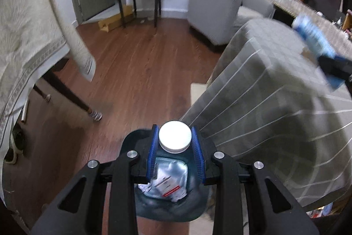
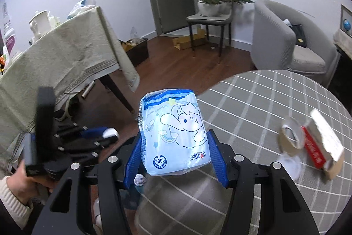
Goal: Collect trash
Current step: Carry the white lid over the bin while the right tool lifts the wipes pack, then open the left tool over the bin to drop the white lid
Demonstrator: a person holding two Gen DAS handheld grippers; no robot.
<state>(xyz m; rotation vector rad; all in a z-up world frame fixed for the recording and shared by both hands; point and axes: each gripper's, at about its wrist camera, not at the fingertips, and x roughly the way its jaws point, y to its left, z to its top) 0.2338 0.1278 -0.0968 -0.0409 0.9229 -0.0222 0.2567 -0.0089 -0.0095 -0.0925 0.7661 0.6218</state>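
My left gripper [image 1: 175, 142] tilts down, its blue pads pinching the neck of a white-capped bottle [image 1: 174, 137] that has crumpled wrappers inside its blue-tinted body. My right gripper [image 2: 176, 147] clamps a pale blue cartoon-printed packet [image 2: 173, 133] above the checked round table [image 2: 253, 102], where a tape roll [image 2: 291, 134] and a red-and-white box [image 2: 322, 143] lie.

Left claw [image 1: 175, 142] clamped shut; right claw [image 2: 176, 153] clamped, tilted downward.
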